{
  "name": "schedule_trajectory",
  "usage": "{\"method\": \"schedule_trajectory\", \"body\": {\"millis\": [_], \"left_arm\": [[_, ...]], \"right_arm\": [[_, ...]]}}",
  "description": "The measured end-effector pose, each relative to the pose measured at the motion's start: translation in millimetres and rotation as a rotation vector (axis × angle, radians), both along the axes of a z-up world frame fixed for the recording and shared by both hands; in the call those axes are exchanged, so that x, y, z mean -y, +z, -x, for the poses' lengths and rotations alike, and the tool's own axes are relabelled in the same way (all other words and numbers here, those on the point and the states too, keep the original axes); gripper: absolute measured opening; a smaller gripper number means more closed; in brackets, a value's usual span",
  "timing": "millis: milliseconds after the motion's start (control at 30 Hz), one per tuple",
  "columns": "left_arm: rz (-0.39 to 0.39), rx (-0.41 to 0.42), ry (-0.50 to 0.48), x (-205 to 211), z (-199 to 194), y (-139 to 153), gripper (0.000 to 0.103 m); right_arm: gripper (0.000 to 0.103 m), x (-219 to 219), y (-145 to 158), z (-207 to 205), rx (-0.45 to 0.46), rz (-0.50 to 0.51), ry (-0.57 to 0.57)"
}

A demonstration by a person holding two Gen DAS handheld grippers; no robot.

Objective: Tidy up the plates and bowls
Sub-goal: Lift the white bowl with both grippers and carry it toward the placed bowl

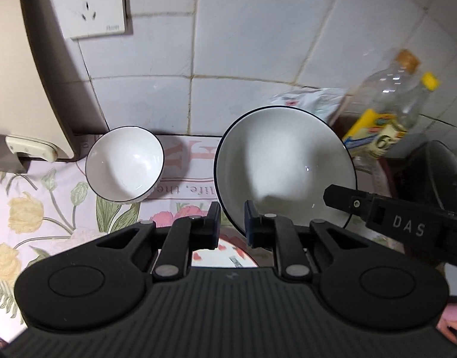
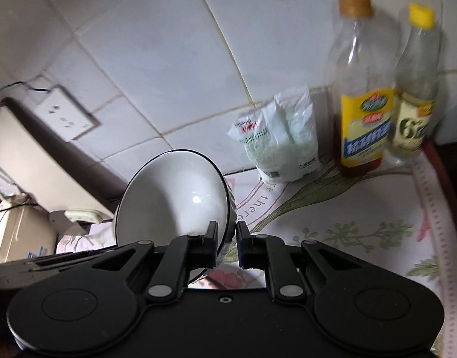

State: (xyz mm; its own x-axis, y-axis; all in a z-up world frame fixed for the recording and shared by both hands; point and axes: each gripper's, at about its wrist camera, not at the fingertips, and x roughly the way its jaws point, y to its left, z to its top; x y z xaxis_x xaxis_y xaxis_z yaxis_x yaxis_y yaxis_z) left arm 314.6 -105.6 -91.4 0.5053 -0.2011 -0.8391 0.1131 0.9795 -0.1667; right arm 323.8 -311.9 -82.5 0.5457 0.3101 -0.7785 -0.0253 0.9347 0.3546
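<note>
A large white bowl (image 1: pixel 285 164) with a dark rim hangs tilted above the floral tablecloth (image 1: pixel 34 203). My left gripper (image 1: pixel 232 226) is shut on its near rim. My right gripper (image 1: pixel 336 198) reaches in from the right and clamps the opposite rim. In the right wrist view the same bowl (image 2: pixel 174 197) stands on edge, its rim pinched in the right gripper (image 2: pixel 227 238). A smaller white bowl (image 1: pixel 124 164) sits tilted on the cloth at the left. Under the left fingers the edge of a red-patterned plate (image 1: pixel 225 258) shows.
Two oil bottles (image 2: pixel 359 89) (image 2: pixel 416 89) and a white bag (image 2: pixel 279 137) stand against the tiled wall at the right. A beige appliance (image 1: pixel 34 59) and a wall socket (image 1: pixel 91 0) are at the left. A person's fingertip (image 1: pixel 455 319) shows at the lower right.
</note>
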Motion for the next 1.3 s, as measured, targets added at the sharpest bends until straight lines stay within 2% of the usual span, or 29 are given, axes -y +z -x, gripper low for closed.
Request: {"method": "schedule_trajectory", "body": {"millis": [133,300,633,833,1000,1300], "left_arm": [[-0.005,0.034,-0.012,11,27,22,0.015],[-0.01,0.048,-0.023,28,60,40,0.015],[0.017,0.064,-0.07,67,113,48,0.015],[0.045,0.051,-0.099,86,131,35,0.015],[0.05,0.047,-0.105,97,138,19,0.015],[0.055,-0.006,-0.087,98,136,-21,0.015]], "right_arm": [[0.016,10,25,26,0.023,0.005,0.007],[0.017,31,43,56,0.035,-0.015,0.01],[0.018,71,56,114,0.037,0.017,-0.003],[0.019,95,42,139,0.001,0.001,-0.042],[0.019,112,18,147,-0.052,-0.037,-0.071],[0.019,112,-25,152,-0.127,-0.052,-0.075]]}}
